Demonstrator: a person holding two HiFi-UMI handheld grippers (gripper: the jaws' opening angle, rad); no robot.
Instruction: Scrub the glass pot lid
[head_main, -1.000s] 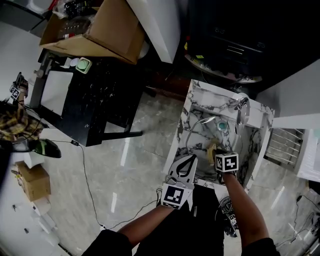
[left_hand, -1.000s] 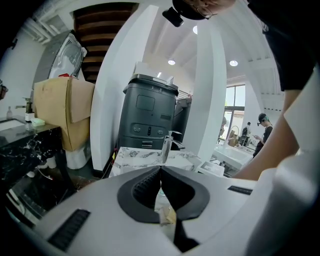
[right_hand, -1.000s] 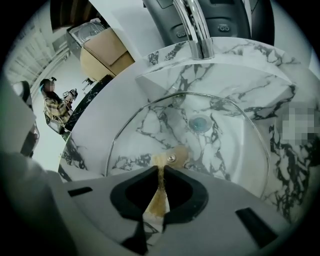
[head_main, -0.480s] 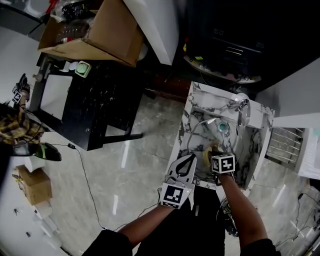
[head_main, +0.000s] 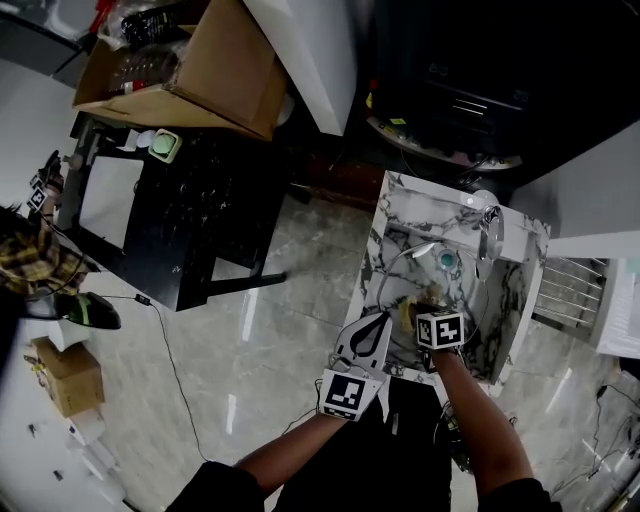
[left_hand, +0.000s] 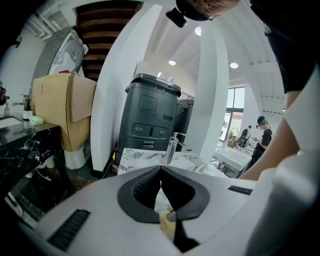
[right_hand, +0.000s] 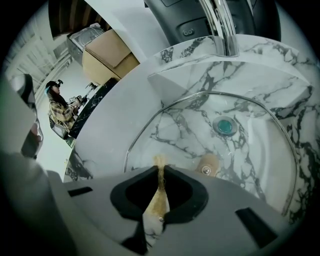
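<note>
1. The right gripper (right_hand: 160, 170) is clenched on a thin, tan-yellow scrubbing pad (right_hand: 158, 197). The pad stands on edge between the jaws and its frayed tip pokes out past them.
2. The pad's tip points down at the round glass pot lid with a metal rim (right_hand: 175, 130), which lies in the bowl of the sink.
3. The lid's tan knob with a central screw (right_hand: 207, 164) sits just ahead of the right jaws. The round teal drain (right_hand: 225, 126) shows beyond it.
4. The left gripper (left_hand: 161, 169) has its tips pressed together. A sliver of metal and a yellowish patch show in the hollow behind them, and whether it touches the lid cannot be told.
5. In the head view, the left gripper hangs at the near left edge of the white, grey-veined marble sink (head_main: 385, 200), close beside the right one.
6. A chrome faucet (right_hand: 220, 25) rises at the far rim.
7. Well apart to the left, a brown cardboard box (head_main: 200, 60) rests on a black table (head_main: 190, 200).
</note>
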